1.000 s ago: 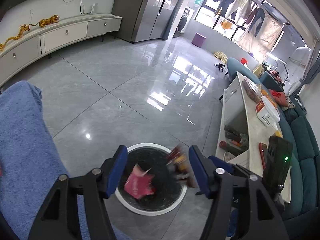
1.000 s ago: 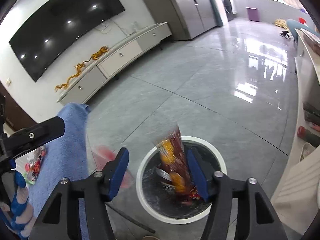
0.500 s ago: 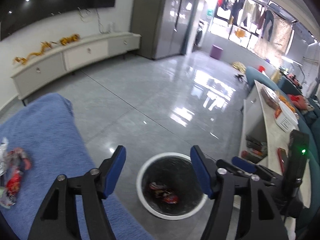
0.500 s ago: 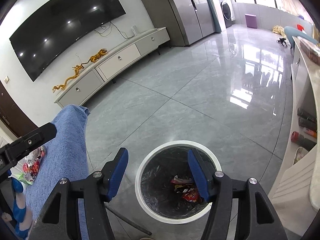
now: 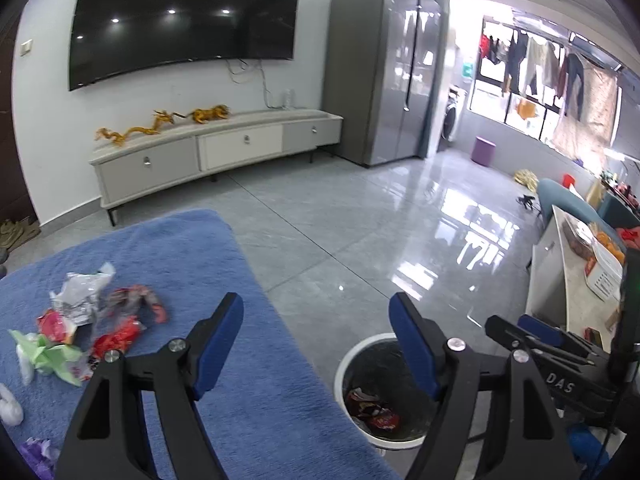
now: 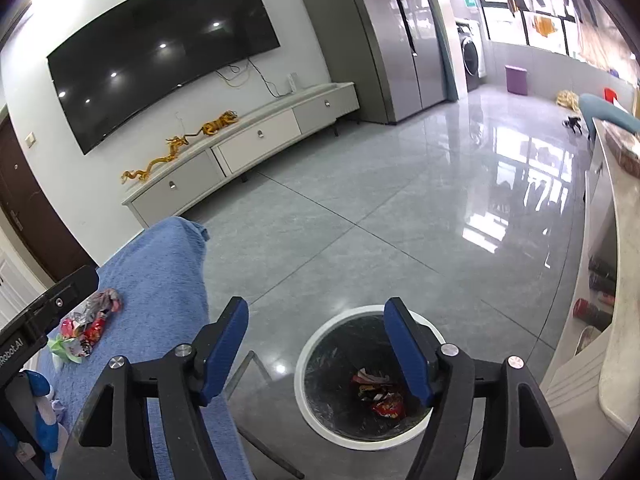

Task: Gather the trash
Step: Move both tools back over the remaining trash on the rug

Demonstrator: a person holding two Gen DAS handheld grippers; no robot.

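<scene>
A round white-rimmed trash bin (image 5: 347, 364) (image 6: 308, 344) with a black liner stands on the floor and holds red snack wrappers (image 5: 374, 410) (image 6: 380, 394). More crumpled wrappers (image 5: 80, 328) (image 6: 86, 326) lie on a blue towel-covered table (image 5: 248, 380) (image 6: 168, 264) to the left. My left gripper (image 5: 316, 344) is open and empty, above the table's right edge beside the bin. My right gripper (image 6: 316, 344) is open and empty, above the bin's left side. The right gripper also shows at the right of the left wrist view (image 5: 532, 336).
A low white TV cabinet (image 5: 216, 152) with gold figurines stands under a wall TV (image 5: 180, 16). A grey fridge (image 5: 380, 68) is at the back. A white shelf counter (image 6: 612, 280) and teal sofa (image 5: 568, 204) line the right. Glossy tiled floor (image 5: 360, 216) lies between.
A second ago wrappers were falling from both grippers into the bin; now they lie inside it. Both grippers have risen and swung left, bringing the table's wrappers into view.
</scene>
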